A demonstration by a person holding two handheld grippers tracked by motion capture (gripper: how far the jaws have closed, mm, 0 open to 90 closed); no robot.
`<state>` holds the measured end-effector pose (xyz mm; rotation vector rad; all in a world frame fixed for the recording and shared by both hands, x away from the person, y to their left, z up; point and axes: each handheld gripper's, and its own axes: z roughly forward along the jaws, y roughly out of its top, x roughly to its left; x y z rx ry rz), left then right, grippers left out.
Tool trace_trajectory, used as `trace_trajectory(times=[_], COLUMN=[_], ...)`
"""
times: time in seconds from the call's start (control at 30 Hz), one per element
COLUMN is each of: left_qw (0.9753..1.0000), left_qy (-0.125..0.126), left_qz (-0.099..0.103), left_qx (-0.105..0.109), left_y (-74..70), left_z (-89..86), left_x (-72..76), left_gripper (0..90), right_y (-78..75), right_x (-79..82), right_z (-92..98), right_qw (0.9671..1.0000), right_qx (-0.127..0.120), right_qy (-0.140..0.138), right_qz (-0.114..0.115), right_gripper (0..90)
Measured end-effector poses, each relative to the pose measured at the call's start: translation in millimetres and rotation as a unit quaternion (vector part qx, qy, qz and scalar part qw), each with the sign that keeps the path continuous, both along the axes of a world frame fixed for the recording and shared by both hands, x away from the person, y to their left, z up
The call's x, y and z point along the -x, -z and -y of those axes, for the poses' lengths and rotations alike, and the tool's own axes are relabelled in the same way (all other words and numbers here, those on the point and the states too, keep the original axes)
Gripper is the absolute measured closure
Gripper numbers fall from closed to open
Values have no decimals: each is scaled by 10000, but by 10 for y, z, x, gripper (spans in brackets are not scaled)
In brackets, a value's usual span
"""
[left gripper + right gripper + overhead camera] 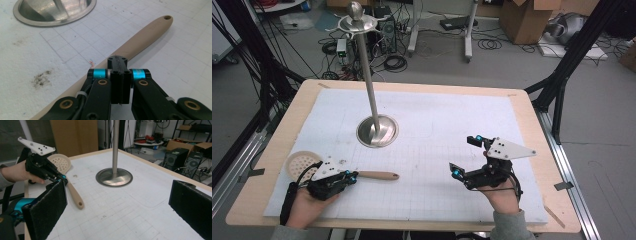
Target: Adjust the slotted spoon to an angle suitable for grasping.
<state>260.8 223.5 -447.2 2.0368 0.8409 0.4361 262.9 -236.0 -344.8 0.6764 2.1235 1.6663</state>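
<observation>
High view showed, nearest the person, the left claw (348, 176) closed tight over the middle of a beige slotted spoon (379, 175) that lay flat on the white gridded counter (437, 125). The spoon's long axis ran left to right along the near edge: its round perforated bowl pointed toward the counter's left side, and its handle end, with a small hanging hole, pointed right toward the other hand. In the left gripper view the jaws met with no gap above the handle (140, 41), which stretched away up and to the right. The right claw (467, 155) hovered well apart from the spoon, spread wide and holding nothing. Farther back stood a steel stand (371, 95), its round base beyond the spoon.
</observation>
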Motion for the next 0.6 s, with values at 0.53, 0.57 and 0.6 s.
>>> trace_trajectory(times=[0.53, 0.57, 0.6], left_qw=[9989, 9986, 9981], left_qy=[-401, -460, -552], left_qz=[129, 135, 144], left_qx=[227, 232, 235], left_y=[-94, -104, -106], left_z=[-145, -182, -244], left_x=[-133, -137, -144], left_gripper=[899, 899, 899], right_y=[11, 11, 21], right_x=[71, 71, 66], right_z=[104, 104, 101], right_qw=[9999, 9999, 9999], right_qx=[5, 5, 12], right_qy=[109, 109, 112], right_qz=[-23, -23, -52], right_gripper=[6, 6, 6])
